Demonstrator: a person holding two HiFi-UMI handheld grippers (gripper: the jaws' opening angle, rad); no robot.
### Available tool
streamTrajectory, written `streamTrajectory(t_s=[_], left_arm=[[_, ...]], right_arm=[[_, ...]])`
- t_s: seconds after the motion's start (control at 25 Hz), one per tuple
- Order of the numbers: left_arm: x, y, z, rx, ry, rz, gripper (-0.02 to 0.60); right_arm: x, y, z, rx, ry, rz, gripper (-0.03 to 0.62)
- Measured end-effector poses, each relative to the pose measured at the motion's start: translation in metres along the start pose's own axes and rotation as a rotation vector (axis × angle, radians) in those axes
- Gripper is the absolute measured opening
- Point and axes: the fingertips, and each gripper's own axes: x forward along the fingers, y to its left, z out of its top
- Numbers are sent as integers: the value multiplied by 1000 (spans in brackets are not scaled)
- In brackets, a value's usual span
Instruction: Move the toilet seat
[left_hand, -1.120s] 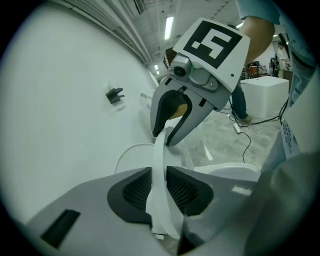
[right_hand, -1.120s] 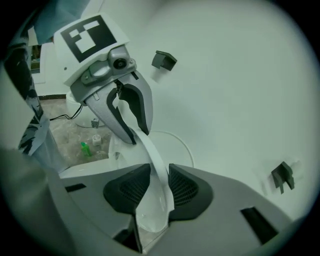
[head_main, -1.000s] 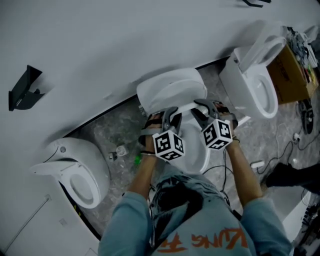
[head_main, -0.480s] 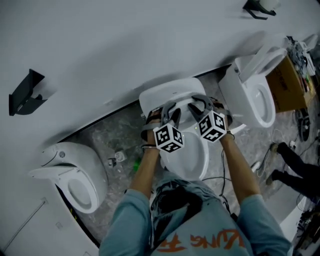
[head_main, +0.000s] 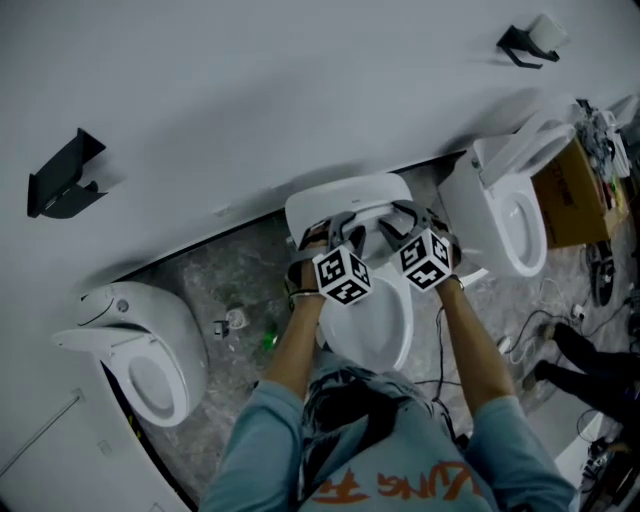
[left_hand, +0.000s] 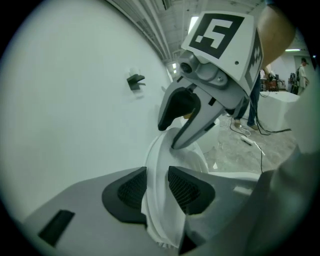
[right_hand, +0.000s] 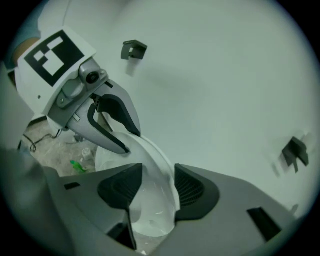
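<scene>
The middle toilet's white seat (head_main: 345, 196) stands raised nearly upright by the wall, above its bowl (head_main: 378, 322). Both grippers hold onto its top rim side by side. My left gripper (head_main: 338, 226) has the rim (left_hand: 158, 165) between its pads (left_hand: 131, 190), which still touch it while the jaws are opening. My right gripper (head_main: 398, 216) has the rim (right_hand: 159, 165) between its pads (right_hand: 190, 189), and its jaws are opening and loosening off it. The right gripper (left_hand: 186, 116) also shows in the left gripper view, and the left gripper (right_hand: 111, 126) in the right gripper view.
Another toilet (head_main: 150, 355) stands at the left and one (head_main: 505, 205) at the right. A cardboard box (head_main: 585, 165) lies beyond the right toilet. Black brackets (head_main: 62, 182) (head_main: 522, 42) hang on the wall. A green bottle (head_main: 270, 340) and cables (head_main: 520, 350) lie on the floor.
Both grippers have moved toward the wall with the seat, which has swung from tilted to nearly upright. The jaws of both have spread a little.
</scene>
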Motion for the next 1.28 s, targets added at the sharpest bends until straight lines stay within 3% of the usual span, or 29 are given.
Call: streamTrajectory(t_s=[0.04, 0.28, 0.44, 0.6, 0.72, 0.88, 1.08, 1.28], left_arm=[[-4, 3, 3, -18, -5, 10, 123], [-58, 32, 53, -163, -152, 146, 123], [-111, 40, 94, -332, -275, 260, 115], [-159, 32, 122, -505, -347, 384, 90], [-194, 17, 132, -590, -379, 478, 48], [-227, -26, 146, -603, -399, 545, 6], [-249, -80, 151, -648, -435, 553, 2], [-258, -123, 151, -631, -396, 584, 2]], right_arm=[[-5, -1, 1, 46, -21, -3, 223], [-59, -19, 17, 292, -217, -66, 195], [-117, -31, 32, 411, -371, -100, 106], [-178, -45, 45, 491, -524, -137, 33], [-216, -42, 48, 561, -622, -138, 0], [-265, -25, 34, 647, -713, -104, -2], [-302, 3, 12, 574, -706, -66, -2], [-331, 23, -1, 540, -758, -55, -2]])
